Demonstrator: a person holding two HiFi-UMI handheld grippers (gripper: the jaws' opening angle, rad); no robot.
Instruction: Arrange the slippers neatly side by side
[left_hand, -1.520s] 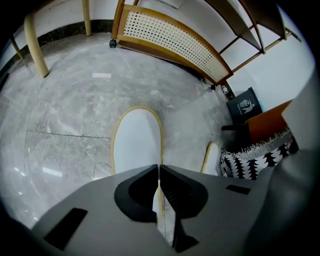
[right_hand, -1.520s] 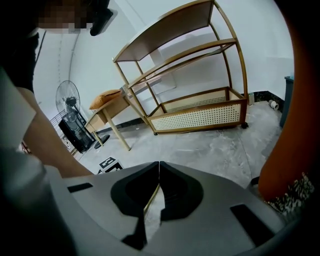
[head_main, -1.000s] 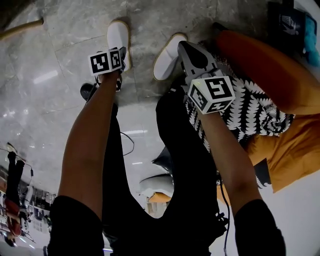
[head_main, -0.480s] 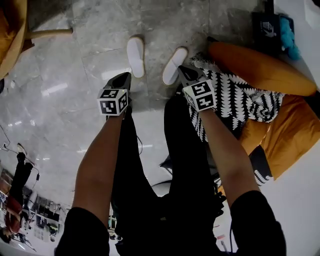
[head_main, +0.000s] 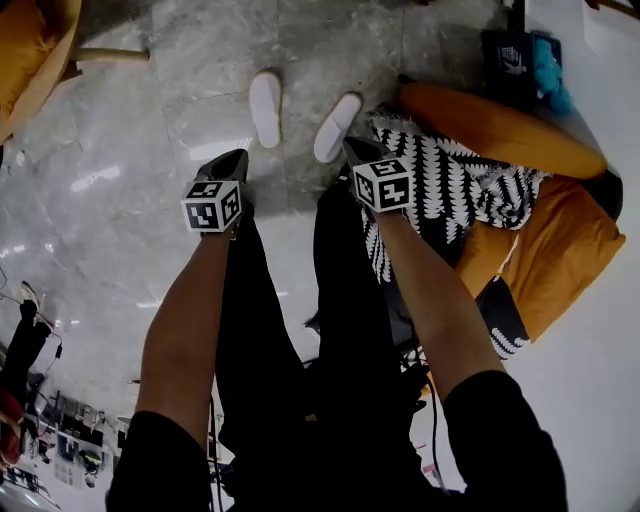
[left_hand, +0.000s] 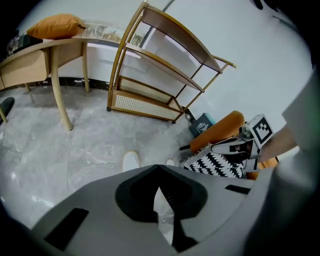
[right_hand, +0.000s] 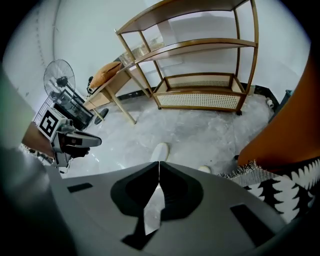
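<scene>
Both slippers lie on the grey floor in the upper middle of the head view, not held by any tool. The left slipper lies straight up and down in the frame. The right slipper is near it but apart from it and slants toward the upper right, so the two are not parallel. The right slipper lies just beside the fringe of a black and white cloth.

The left gripper hangs above the floor, lower left of the slippers. Its jaws are pressed together and nothing is between them. The right gripper is just below the right slipper in the frame, also clenched on nothing.

A dark box stands in the upper right, with something blue at it; I cannot tell if this is inside. In the left gripper view, a wooden shelf rack stands at the wall, and an orange cushion rests on a table.
</scene>
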